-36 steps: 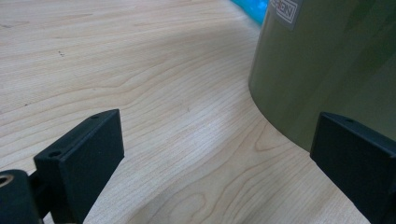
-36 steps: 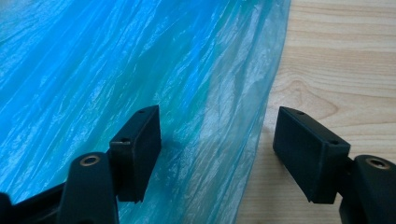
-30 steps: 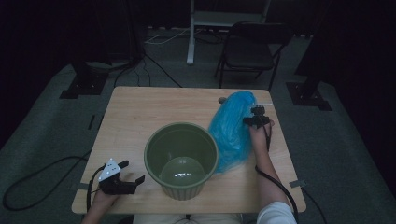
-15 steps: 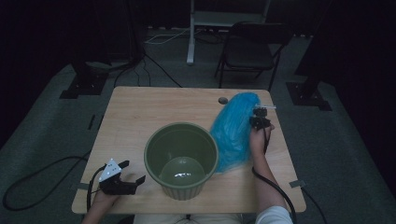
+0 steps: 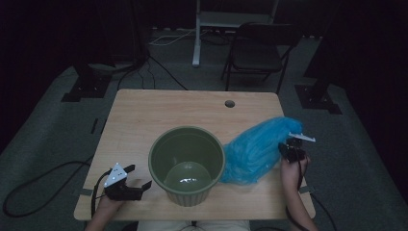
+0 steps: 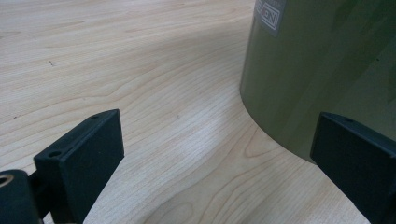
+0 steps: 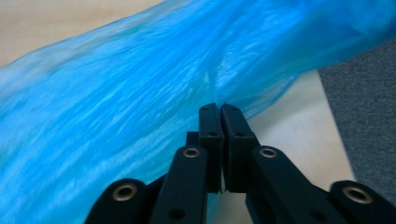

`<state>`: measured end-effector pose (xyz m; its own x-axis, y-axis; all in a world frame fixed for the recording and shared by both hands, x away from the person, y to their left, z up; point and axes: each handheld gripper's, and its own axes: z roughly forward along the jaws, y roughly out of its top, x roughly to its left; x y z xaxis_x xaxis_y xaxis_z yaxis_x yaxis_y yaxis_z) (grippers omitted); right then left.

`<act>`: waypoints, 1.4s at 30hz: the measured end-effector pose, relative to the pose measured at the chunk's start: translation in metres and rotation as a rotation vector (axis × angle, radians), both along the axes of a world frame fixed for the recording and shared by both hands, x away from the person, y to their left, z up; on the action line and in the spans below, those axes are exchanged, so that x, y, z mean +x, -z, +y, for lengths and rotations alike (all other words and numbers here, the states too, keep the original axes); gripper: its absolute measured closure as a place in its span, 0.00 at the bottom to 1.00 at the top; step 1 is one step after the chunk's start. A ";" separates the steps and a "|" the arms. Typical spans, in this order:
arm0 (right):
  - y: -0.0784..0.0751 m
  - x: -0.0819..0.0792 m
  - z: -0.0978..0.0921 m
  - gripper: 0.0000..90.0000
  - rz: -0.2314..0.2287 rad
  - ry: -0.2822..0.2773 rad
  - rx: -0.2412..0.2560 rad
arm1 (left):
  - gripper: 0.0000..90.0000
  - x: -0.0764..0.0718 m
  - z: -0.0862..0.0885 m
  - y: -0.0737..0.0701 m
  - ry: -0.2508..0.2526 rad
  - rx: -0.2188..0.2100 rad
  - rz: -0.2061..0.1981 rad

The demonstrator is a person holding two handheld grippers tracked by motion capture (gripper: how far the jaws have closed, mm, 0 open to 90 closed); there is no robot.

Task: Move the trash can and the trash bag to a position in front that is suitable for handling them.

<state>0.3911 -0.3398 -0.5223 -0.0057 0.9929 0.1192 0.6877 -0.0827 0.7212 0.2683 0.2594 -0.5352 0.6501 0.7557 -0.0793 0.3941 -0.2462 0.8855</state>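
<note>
A light wooden table point(image 5: 144, 120) is seen, on which a green bucket point(image 5: 186, 163) and a blue plastic bag point(image 5: 255, 149) are set.

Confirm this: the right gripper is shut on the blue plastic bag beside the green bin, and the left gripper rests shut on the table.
Not quite. The left gripper is open: the left gripper view shows its jaws wide apart beside the green bin. The rest holds: the right gripper is shut on the blue plastic bag.

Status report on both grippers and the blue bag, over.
Right gripper shut on blue bag. Left gripper open beside green bin. Nothing in the way.
</note>
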 end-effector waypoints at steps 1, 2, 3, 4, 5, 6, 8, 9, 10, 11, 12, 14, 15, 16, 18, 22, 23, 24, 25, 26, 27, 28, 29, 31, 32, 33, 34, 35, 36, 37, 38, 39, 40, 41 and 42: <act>0.000 -0.011 -0.003 0.95 -0.004 -0.009 0.003 | 0.04 0.000 0.000 0.000 0.001 -0.001 0.000; 0.001 -0.022 -0.005 0.98 0.000 -0.020 0.018 | 0.04 0.000 -0.001 0.000 0.001 0.001 -0.001; 0.001 -0.034 -0.006 0.98 -0.004 -0.026 0.024 | 0.04 0.000 -0.001 -0.001 0.001 0.004 -0.002; 0.001 -0.044 -0.006 0.97 -0.001 -0.037 0.015 | 0.04 0.001 -0.001 -0.001 0.002 0.003 -0.002; 0.002 -0.054 -0.006 0.97 0.004 -0.049 0.026 | 0.04 0.001 -0.002 -0.001 0.002 0.003 -0.003; 0.002 -0.064 -0.005 0.96 0.002 -0.058 0.042 | 0.04 0.001 -0.002 -0.001 0.002 0.005 -0.004; 0.005 -0.081 -0.002 0.92 0.016 -0.079 0.029 | 0.04 0.001 -0.003 -0.001 0.004 0.002 -0.003; 0.006 -0.089 -0.002 0.91 0.017 -0.083 0.041 | 0.04 0.001 -0.003 -0.001 0.005 0.007 -0.003; 0.008 -0.095 -0.002 0.89 0.027 -0.090 0.060 | 0.04 0.002 -0.003 0.000 0.006 0.007 -0.003; 0.010 -0.101 -0.002 0.88 0.033 -0.091 0.059 | 0.04 0.002 -0.003 0.000 0.008 0.006 -0.001; 0.011 -0.107 -0.003 0.85 0.038 -0.092 0.069 | 0.04 0.002 -0.003 0.000 0.007 0.006 0.000; 0.014 -0.117 -0.002 0.79 0.059 -0.109 0.083 | 0.04 0.002 -0.003 0.000 0.009 0.007 0.000; 0.014 -0.123 -0.001 0.76 0.062 -0.110 0.087 | 0.04 0.002 -0.003 0.000 0.008 0.008 -0.001; 0.014 -0.128 -0.001 0.72 0.063 -0.113 0.098 | 0.04 0.003 -0.003 0.000 0.007 0.007 -0.001; 0.013 -0.139 -0.001 0.64 0.070 -0.117 0.114 | 0.04 0.003 -0.003 0.001 0.007 0.008 0.000; 0.012 -0.149 -0.003 0.53 0.072 -0.114 0.108 | 0.04 0.003 -0.003 0.001 0.006 0.012 0.001; 0.012 -0.151 -0.004 0.52 0.077 -0.117 0.109 | 0.04 0.003 -0.003 0.001 0.005 0.010 -0.001; 0.011 -0.153 -0.005 0.50 0.084 -0.117 0.113 | 0.04 0.003 -0.003 0.001 0.004 0.009 -0.002; 0.010 -0.156 -0.006 0.49 0.085 -0.115 0.107 | 0.04 0.003 -0.002 0.001 0.002 0.007 -0.002; 0.009 -0.159 -0.008 0.49 0.087 -0.115 0.106 | 0.04 0.003 -0.002 0.001 0.002 0.007 -0.002; 0.007 -0.163 -0.010 0.49 0.083 -0.109 0.112 | 0.04 0.003 -0.002 0.001 0.002 0.007 -0.002; 0.005 -0.167 -0.012 0.49 0.079 -0.108 0.115 | 0.04 0.003 -0.002 0.001 0.001 0.009 -0.001; 0.003 -0.170 -0.014 0.48 0.074 -0.103 0.123 | 0.04 0.003 -0.002 0.002 0.000 0.009 0.002; 0.003 -0.172 -0.016 0.47 0.072 -0.097 0.132 | 0.04 0.004 -0.002 0.002 0.000 0.012 0.003; 0.001 -0.178 -0.018 0.45 0.073 -0.098 0.132 | 0.04 0.004 -0.002 0.002 0.001 0.009 0.003; -0.001 -0.180 -0.018 0.45 0.071 -0.093 0.124 | 0.04 0.004 -0.002 0.002 0.001 0.009 0.003; -0.003 -0.183 -0.018 0.44 0.071 -0.090 0.111 | 0.04 0.004 -0.003 0.002 0.002 0.011 0.001; -0.005 -0.187 -0.018 0.44 0.063 -0.091 0.112 | 0.04 0.004 -0.003 0.002 0.004 0.012 0.000; -0.007 -0.191 -0.019 0.44 0.053 -0.088 0.121 | 0.04 0.004 -0.003 0.002 0.003 0.013 0.001; -0.009 -0.194 -0.019 0.43 0.044 -0.082 0.124 | 0.04 0.005 -0.003 0.002 0.002 0.016 0.000; -0.012 -0.198 -0.018 0.43 0.031 -0.084 0.139 | 0.04 0.005 -0.003 0.002 0.002 0.013 0.002; -0.016 -0.200 -0.016 0.42 0.011 -0.092 0.151 | 0.04 0.005 -0.003 0.002 0.002 0.013 0.003; -0.019 -0.201 -0.014 0.41 0.003 -0.100 0.151 | 0.04 0.005 -0.003 0.003 0.002 0.014 0.003; -0.023 -0.199 -0.010 0.40 -0.007 -0.121 0.151 | 0.04 0.006 -0.004 0.003 0.001 0.013 0.004; -0.026 -0.196 -0.005 0.39 -0.019 -0.142 0.157 | 0.04 0.006 -0.004 0.002 0.002 0.013 0.004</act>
<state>0.1951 -0.3451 -0.4960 -0.1481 0.9512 0.2706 0.6872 -0.0978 0.7198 0.2744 0.2557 -0.5377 0.6513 0.7554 -0.0718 0.3969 -0.2584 0.8808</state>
